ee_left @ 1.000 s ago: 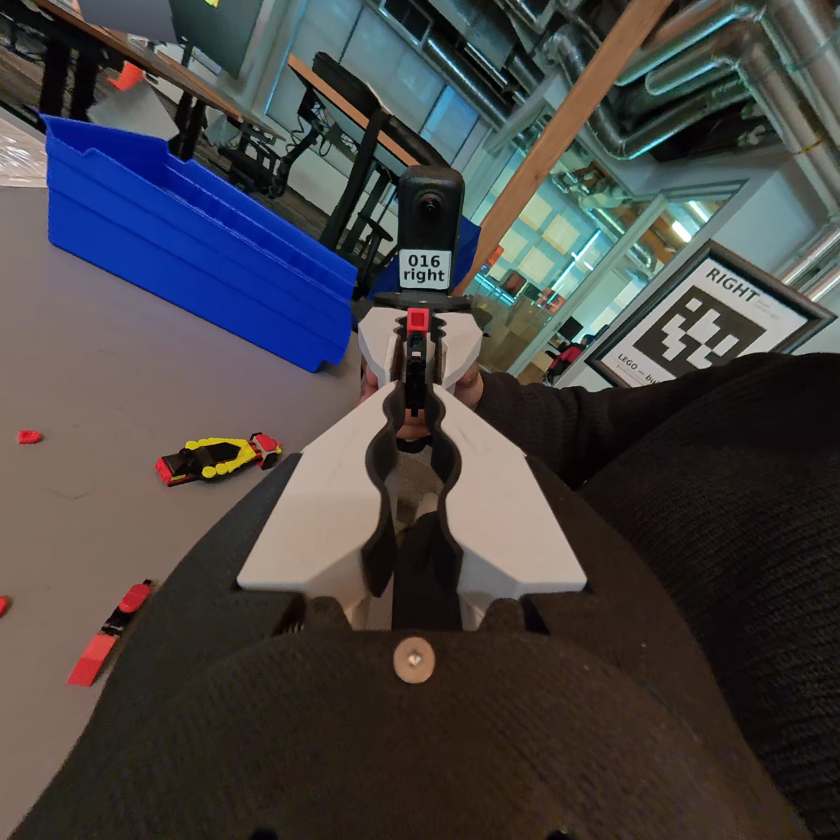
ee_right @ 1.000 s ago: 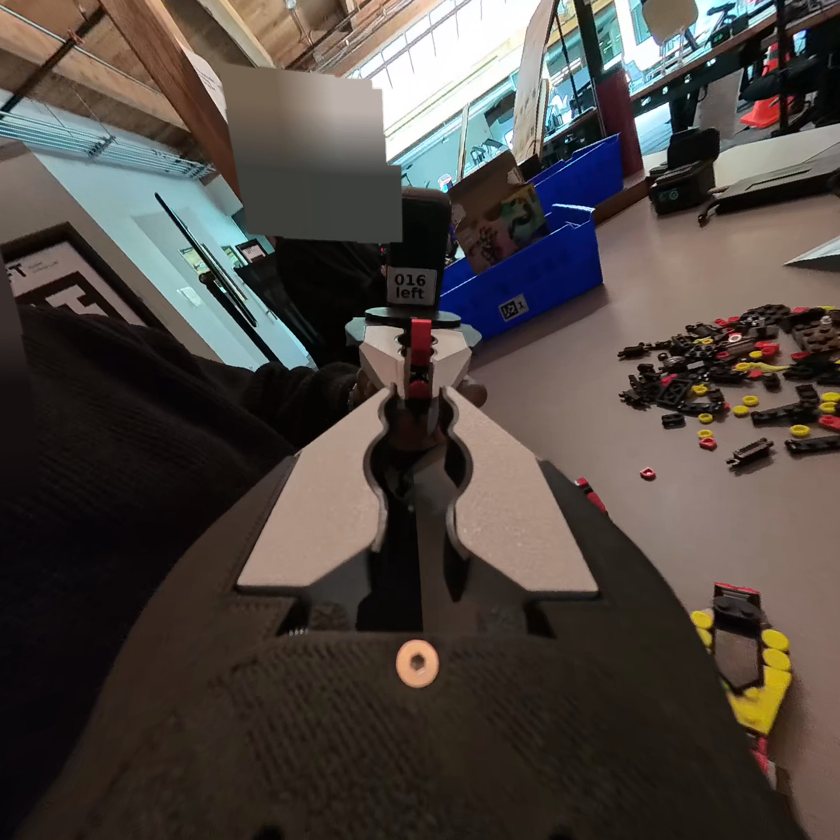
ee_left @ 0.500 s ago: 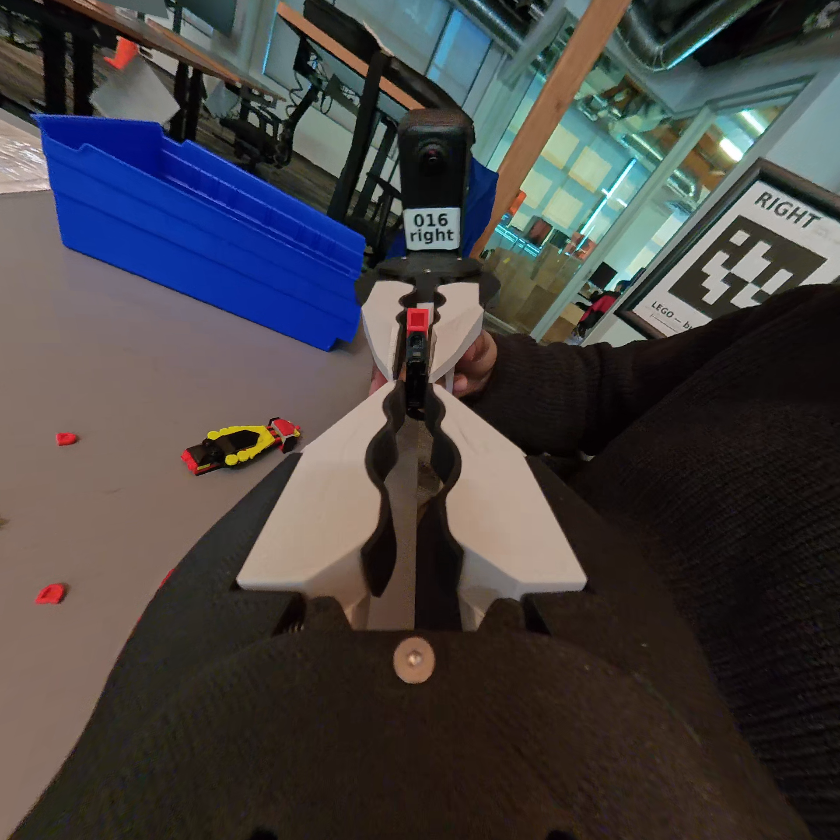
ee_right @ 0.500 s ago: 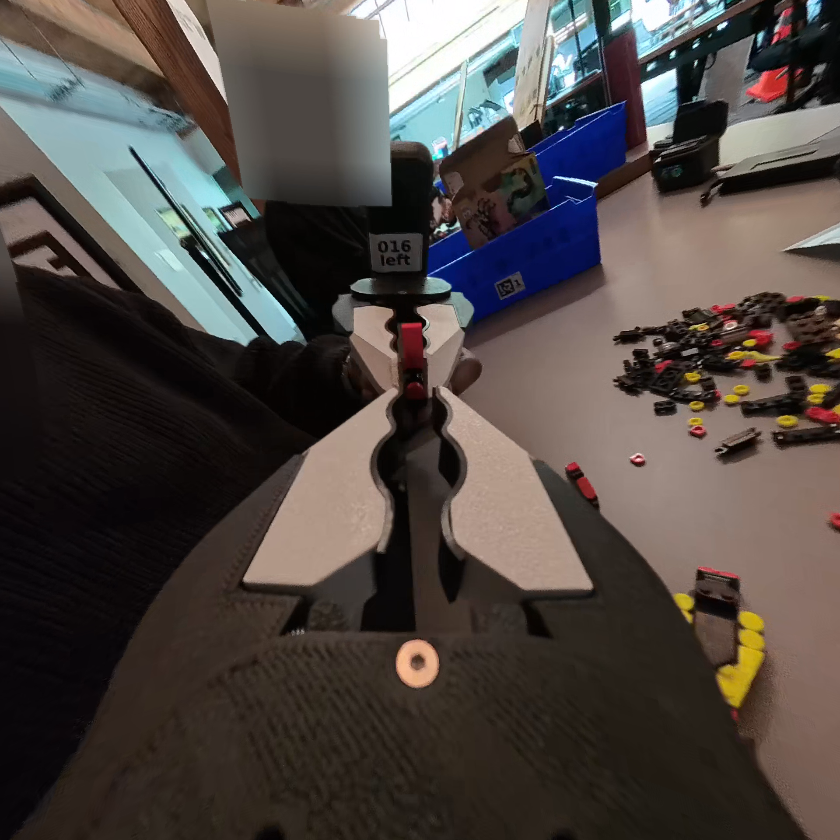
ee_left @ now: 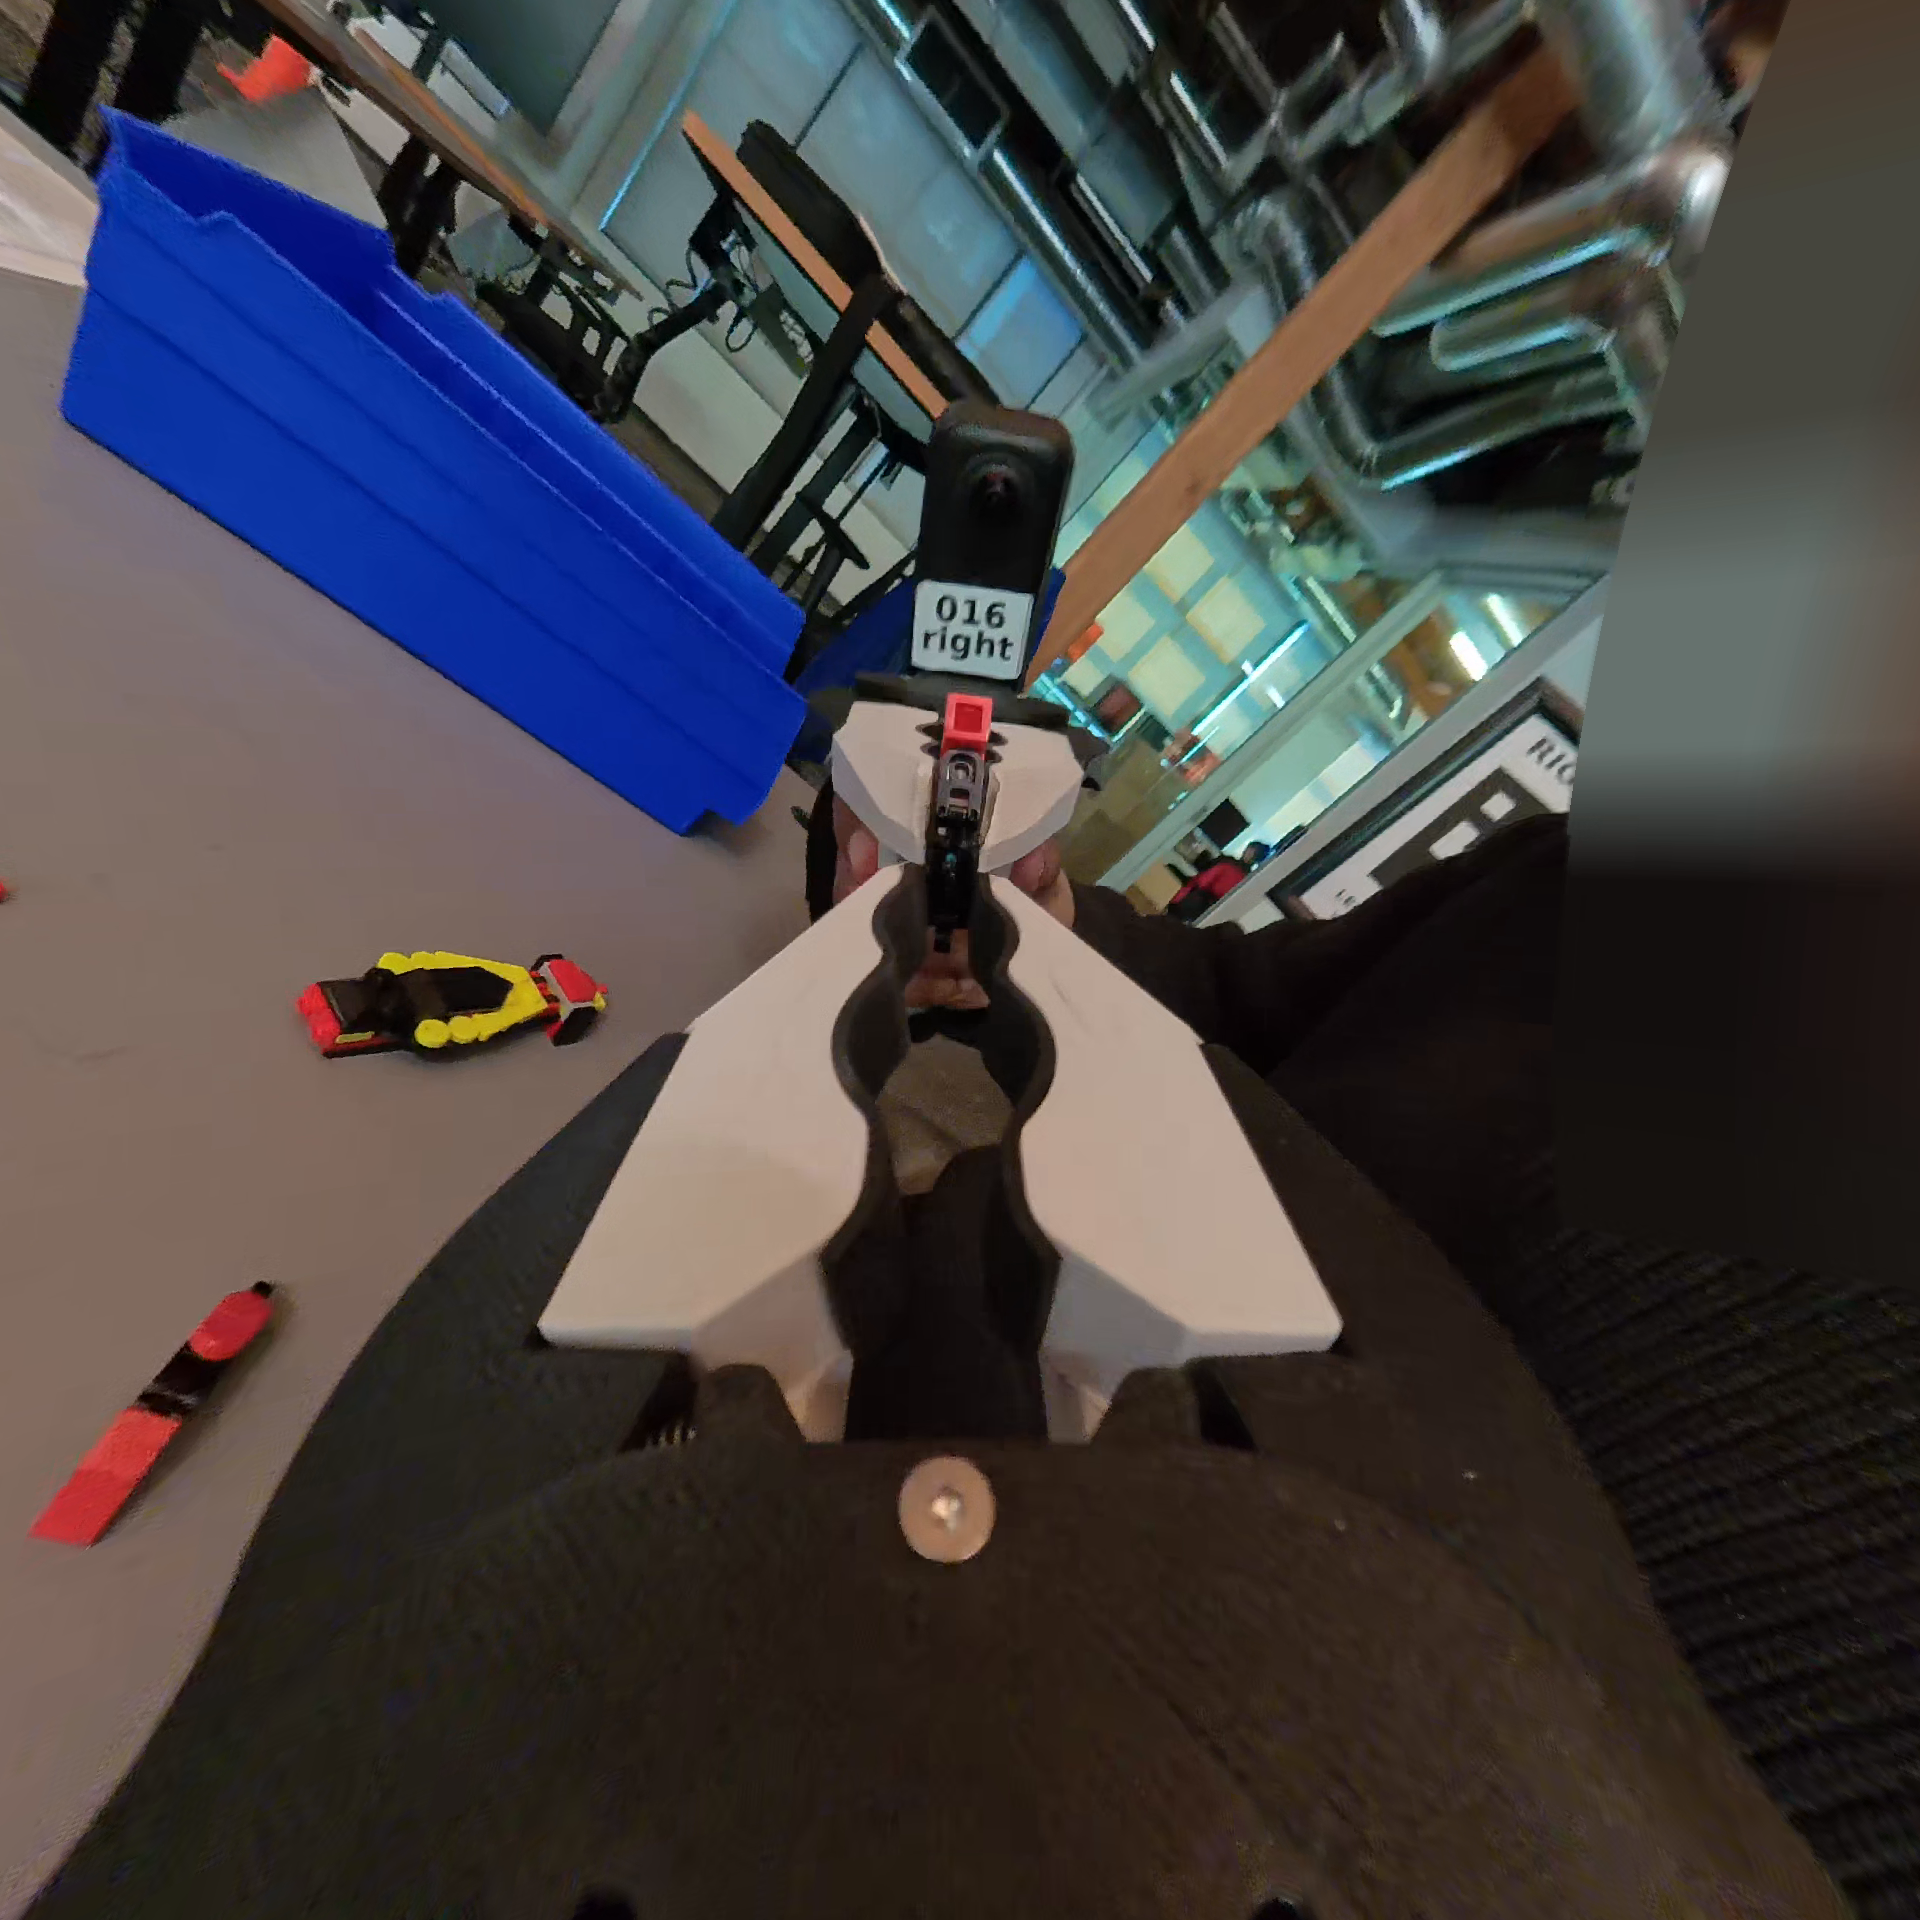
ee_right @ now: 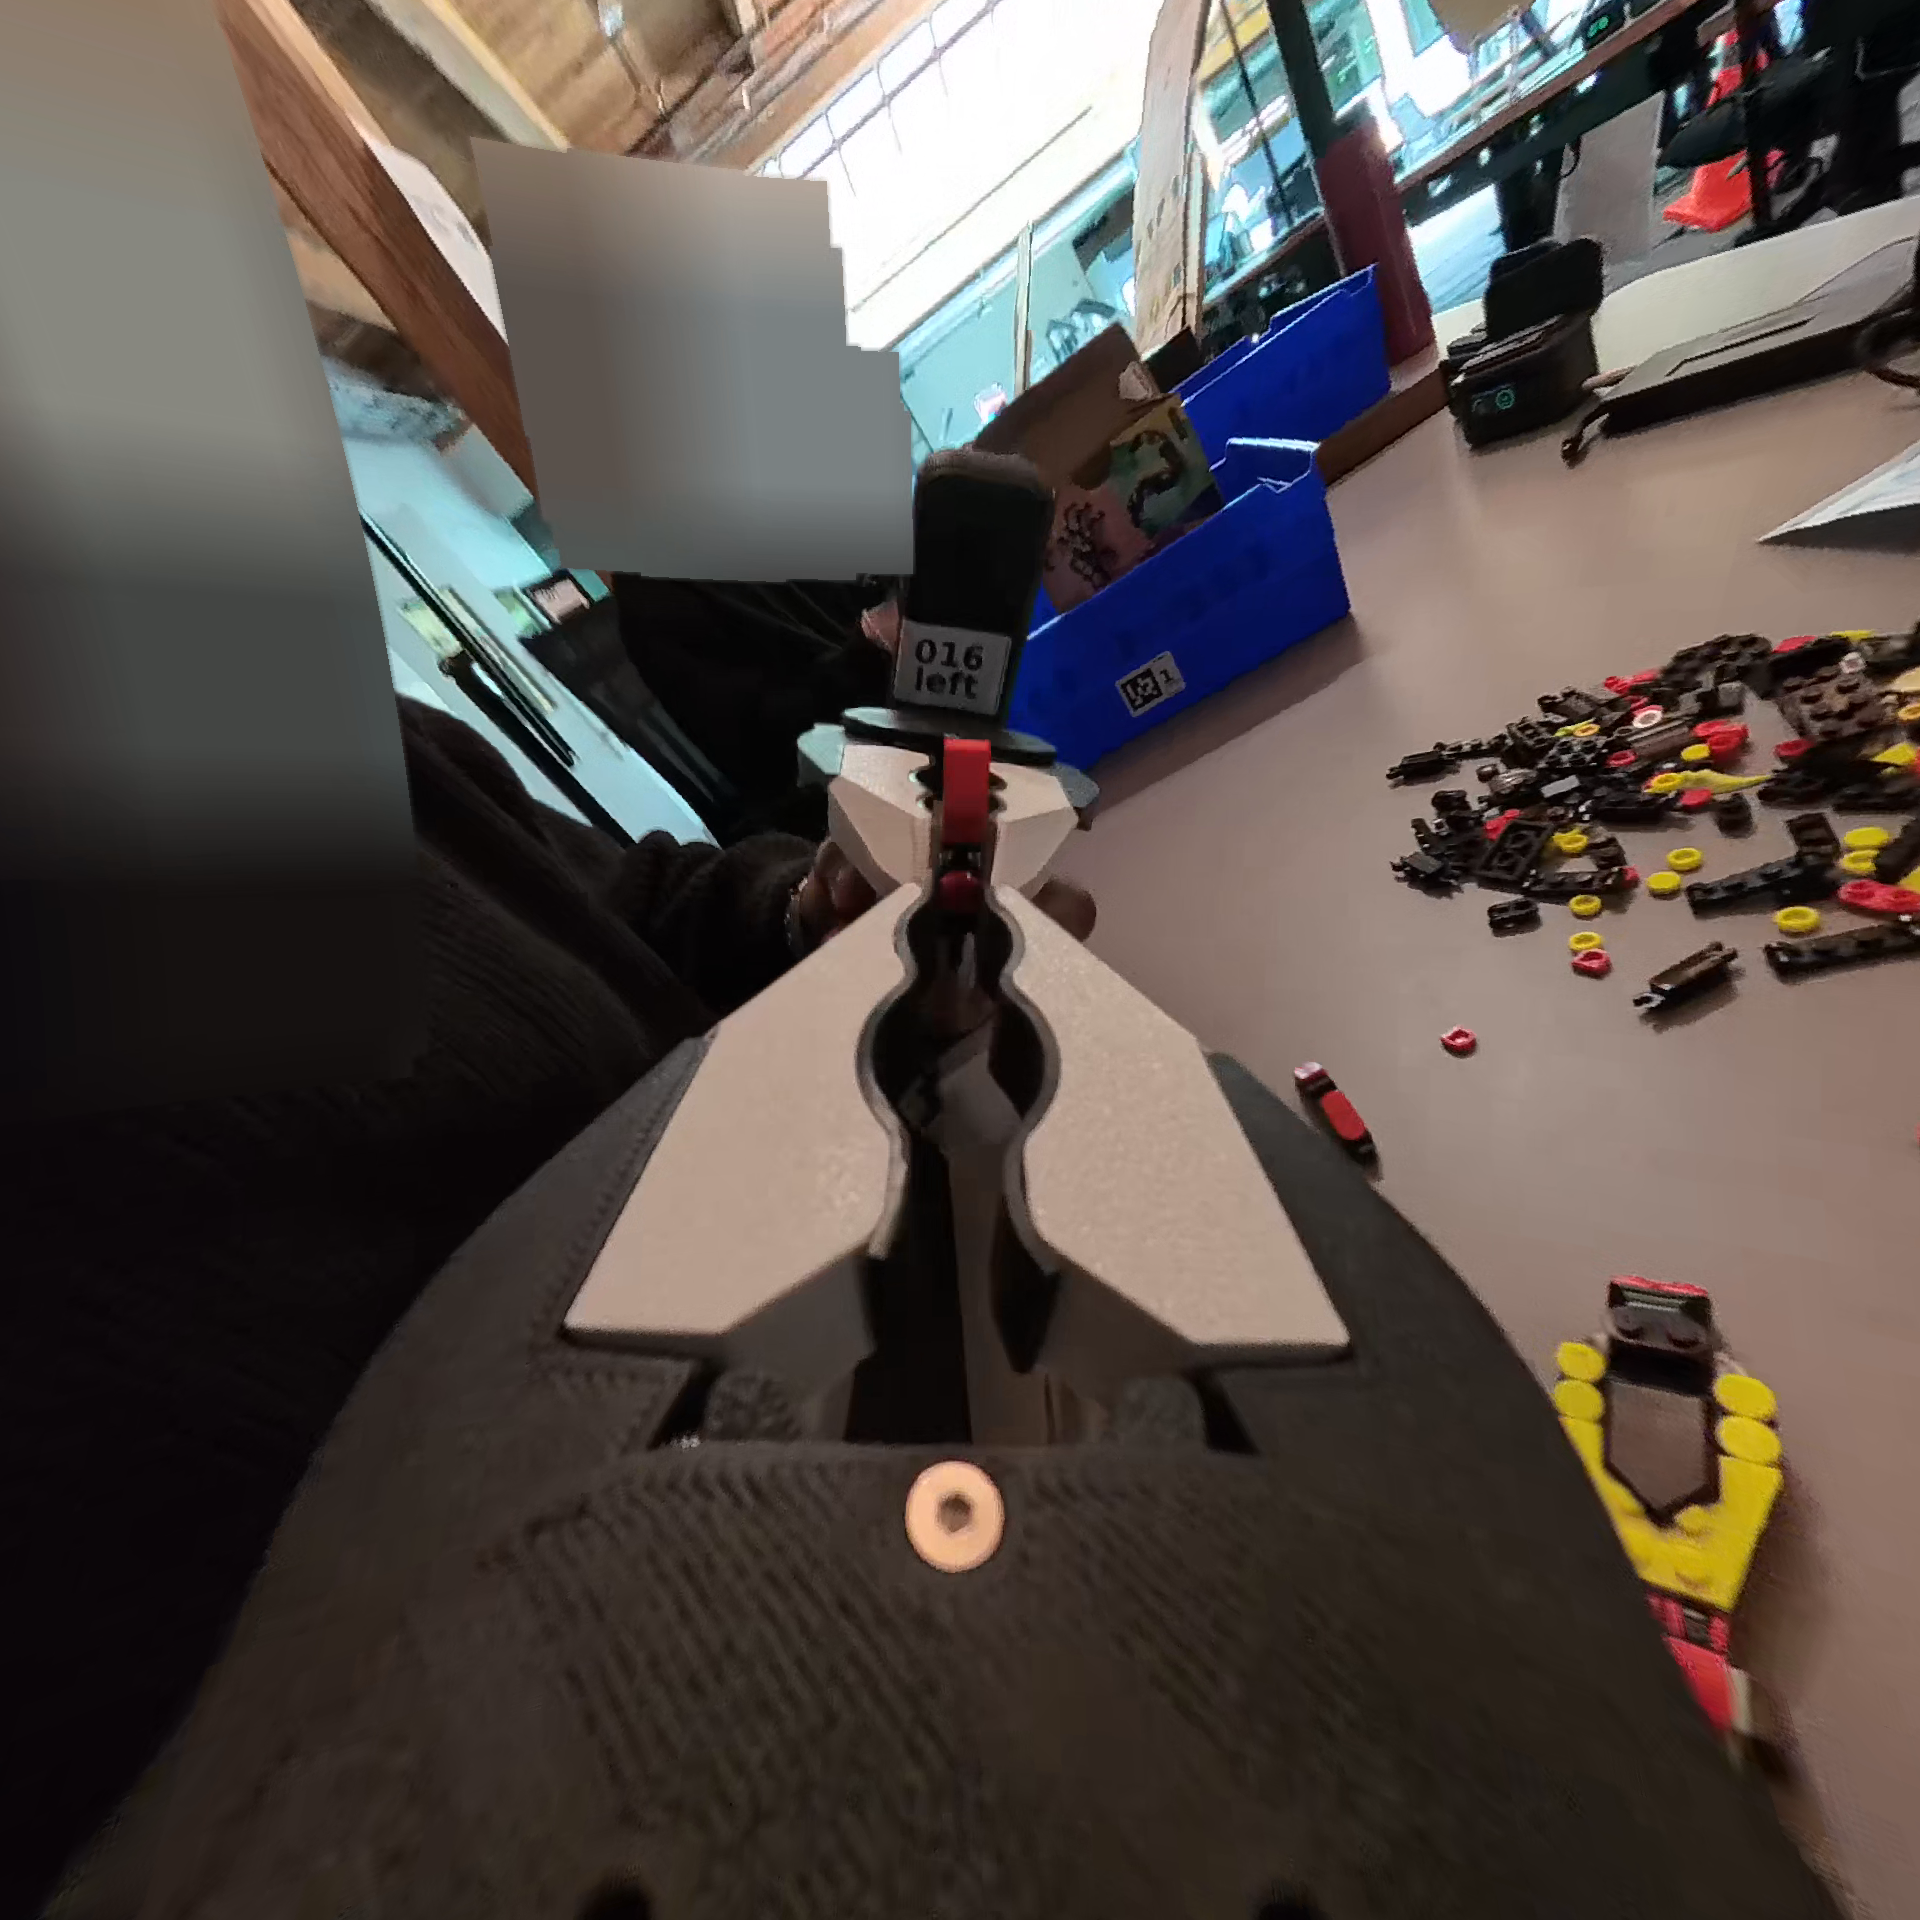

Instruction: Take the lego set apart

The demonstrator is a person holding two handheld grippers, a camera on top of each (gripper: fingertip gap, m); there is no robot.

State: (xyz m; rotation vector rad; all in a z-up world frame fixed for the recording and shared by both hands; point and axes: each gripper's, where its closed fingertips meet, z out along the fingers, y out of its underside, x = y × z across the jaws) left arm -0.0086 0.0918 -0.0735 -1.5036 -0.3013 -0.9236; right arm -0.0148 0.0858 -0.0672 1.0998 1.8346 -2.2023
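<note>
The left gripper point(ee_left: 951, 899) has its jaws closed on one end of a small black-and-red lego piece point(ee_left: 956, 821), and the right gripper point(ee_right: 958, 894), facing it tip to tip, has its jaws closed on the other end; the piece is held in the air between the two, above the table point(ee_left: 208, 790). In the right wrist view the same piece shows a red bar on top and a red round stud at the near end. A hand grips the handle behind each facing gripper, with dark knitted sleeves running back from them.

On the table, to the left in the left wrist view, lies a yellow, black and red lego car body point(ee_left: 452, 1003), and nearer the camera a slim red-and-black strip point(ee_left: 156, 1413). A blue bin point(ee_left: 416, 478) stands farther back. In the right wrist view a pile of loose black, yellow and red lego parts point(ee_right: 1683, 831) is spread out well apart from the car body, with a second blue bin point(ee_right: 1195, 623) holding a cardboard box behind it.
</note>
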